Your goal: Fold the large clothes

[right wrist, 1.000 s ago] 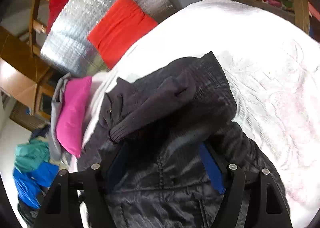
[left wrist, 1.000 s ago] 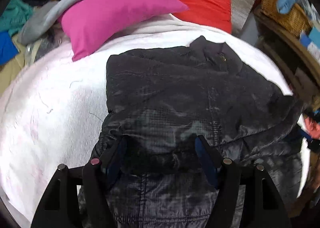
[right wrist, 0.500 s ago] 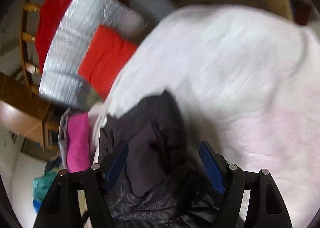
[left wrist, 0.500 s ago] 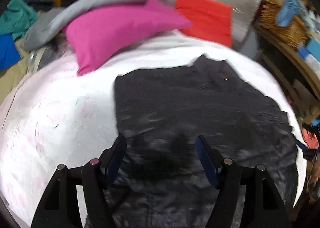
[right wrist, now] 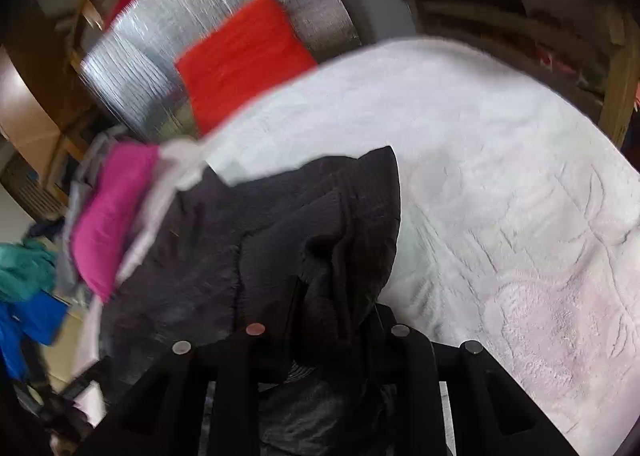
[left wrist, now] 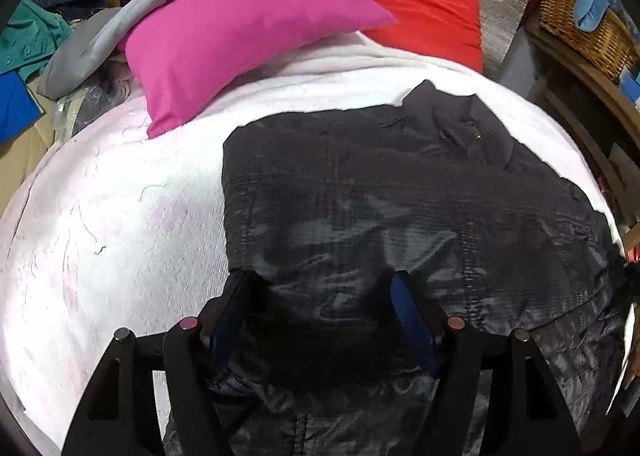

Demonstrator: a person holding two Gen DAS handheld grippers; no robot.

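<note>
Right gripper (right wrist: 332,296) fingertips buried in bunched black jacket (right wrist: 320,224), jaws closing on it; left gripper (left wrist: 320,288) agape above.

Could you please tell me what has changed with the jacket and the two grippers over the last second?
The right gripper, open a second ago, is closing on a bunched sleeve fold of the black jacket. The left gripper stays open above the jacket's lower part, gripping nothing. The jacket still lies on the white blanket.
</note>
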